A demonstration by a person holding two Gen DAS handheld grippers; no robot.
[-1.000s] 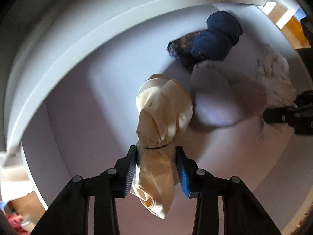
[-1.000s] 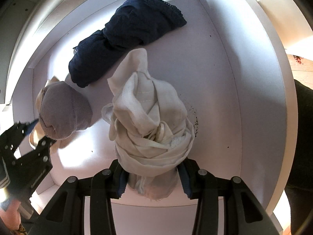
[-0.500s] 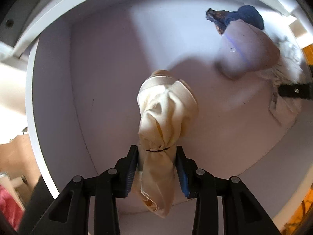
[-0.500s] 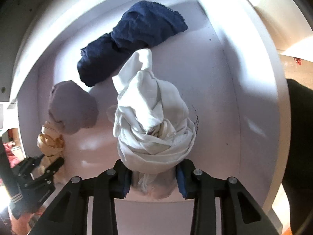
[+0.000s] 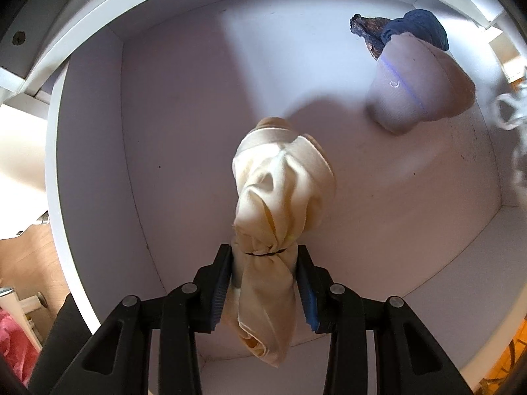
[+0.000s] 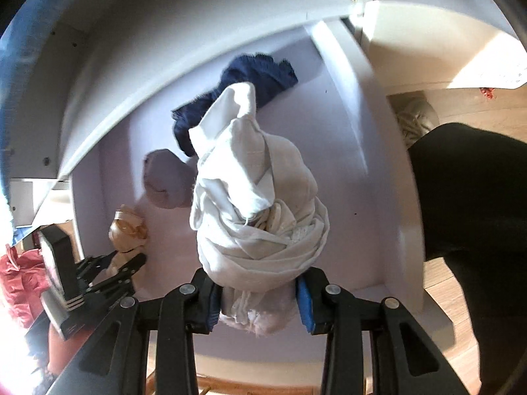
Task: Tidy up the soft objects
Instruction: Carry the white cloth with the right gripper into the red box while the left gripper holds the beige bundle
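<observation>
Left wrist view: the left gripper points down into a white drawer, its jaws nearly closed and pinching the cream bundle just below its dark band; the free end hangs clear at frame centre, probably so the roll stays tied while it is carried. A mauve bundle and a navy bundle lie touching at upper right.

Right wrist view: the right gripper is clamped narrowly on the white bundle at its gathered base, holding it above the drawer floor at frame centre. The grip at the twisted end probably keeps the loose cloth from unrolling. The left gripper appears at lower left.
</observation>
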